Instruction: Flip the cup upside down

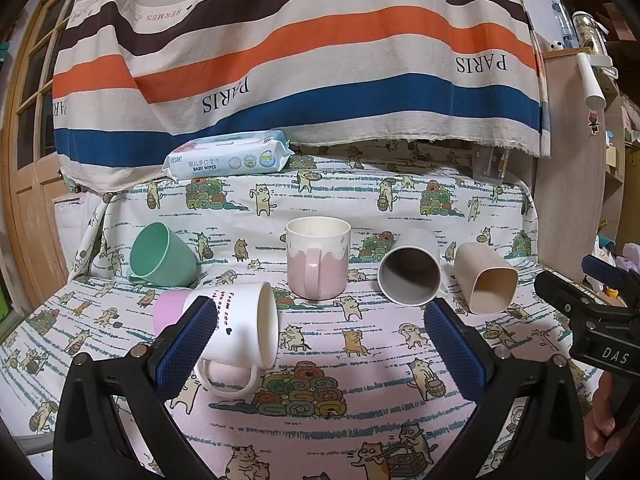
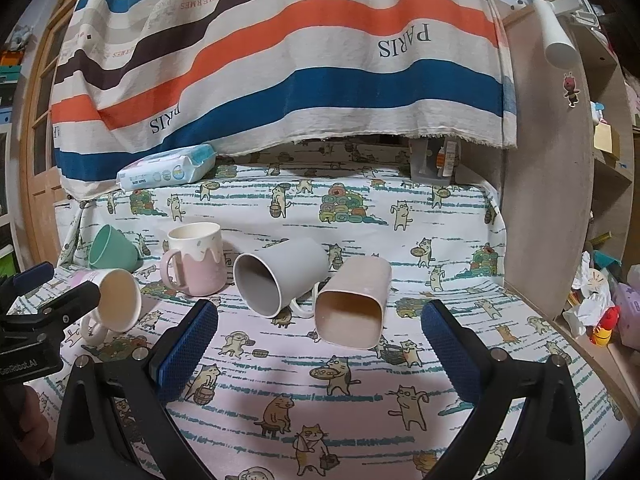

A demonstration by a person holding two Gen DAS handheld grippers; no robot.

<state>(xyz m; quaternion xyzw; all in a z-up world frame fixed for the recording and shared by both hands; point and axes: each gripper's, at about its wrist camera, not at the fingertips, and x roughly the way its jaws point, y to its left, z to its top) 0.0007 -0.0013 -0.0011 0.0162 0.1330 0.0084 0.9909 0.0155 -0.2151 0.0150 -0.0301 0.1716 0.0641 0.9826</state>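
Several cups sit on the cat-print cloth. A pink-and-white mug [image 1: 318,258] [image 2: 198,258] stands upright. A white mug with writing [image 1: 236,330] [image 2: 116,300], a green cup [image 1: 162,256] [image 2: 110,248], a grey mug [image 1: 412,270] [image 2: 276,276] and a beige square cup [image 1: 486,278] [image 2: 354,304] lie on their sides. My left gripper [image 1: 318,344] is open and empty, its left pad beside the white mug. My right gripper [image 2: 318,354] is open and empty just before the beige cup.
A pack of baby wipes [image 1: 228,156] [image 2: 168,170] lies at the back left under a hanging striped cloth [image 1: 300,48]. A curved wooden shelf [image 2: 548,160] bounds the right side. A wooden door [image 1: 28,160] stands at the left.
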